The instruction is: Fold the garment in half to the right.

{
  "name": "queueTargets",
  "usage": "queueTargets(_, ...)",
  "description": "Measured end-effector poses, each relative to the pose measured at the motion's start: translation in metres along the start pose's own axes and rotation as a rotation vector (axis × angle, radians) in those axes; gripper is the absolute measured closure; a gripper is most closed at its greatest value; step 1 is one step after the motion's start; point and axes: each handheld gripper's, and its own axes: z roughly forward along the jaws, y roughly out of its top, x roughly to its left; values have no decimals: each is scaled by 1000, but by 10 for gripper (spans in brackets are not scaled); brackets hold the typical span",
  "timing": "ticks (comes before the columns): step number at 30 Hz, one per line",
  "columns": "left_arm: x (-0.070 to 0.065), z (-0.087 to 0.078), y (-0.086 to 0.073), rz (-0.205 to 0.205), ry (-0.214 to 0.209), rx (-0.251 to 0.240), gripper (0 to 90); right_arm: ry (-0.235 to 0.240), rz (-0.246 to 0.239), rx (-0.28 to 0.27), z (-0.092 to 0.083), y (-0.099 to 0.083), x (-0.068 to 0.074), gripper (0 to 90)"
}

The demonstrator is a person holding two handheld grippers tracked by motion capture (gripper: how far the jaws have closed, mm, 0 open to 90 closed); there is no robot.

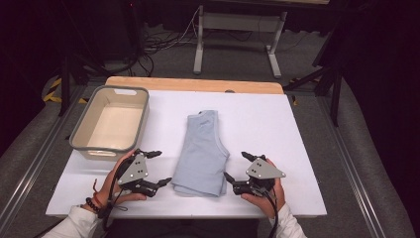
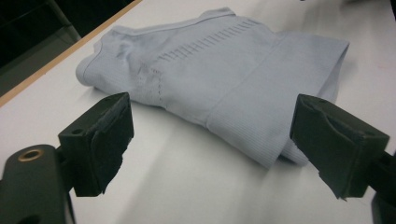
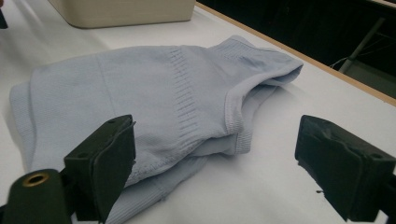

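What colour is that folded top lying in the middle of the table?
Pale blue, with a ribbed knit; the folded top shows best in the right gripper view.

No readable text anywhere on the table.

The folded pale-blue ribbed knit garment [image 1: 202,153] carries no legible label, brand or number in the high view or in either gripper view (its ribbed bands and stitched rows are plain texture, not lettering). The beige rectangular plastic tub with a grey rim [image 1: 143,111] has blank walls, and the white tabletop with a wooden far edge [image 1: 257,124] bears no printing. The grey three-cornered plates on the grippers show small dark dots, too small to tell as characters.
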Motion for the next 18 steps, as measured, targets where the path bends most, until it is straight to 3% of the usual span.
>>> queueTargets(3, -2, -3, -6, -3, 8, 24, 129, -5, 1, -1, 0, 0, -1, 132)
queueTargets(8, 0, -11, -17, -53, 7, 17, 124, 1, 3, 2, 2, -1, 0, 134)
queueTargets(18, 0, -24, -26, -85, 33, 16, 124, 7, 3, -12, 5, 3, -1, 143)
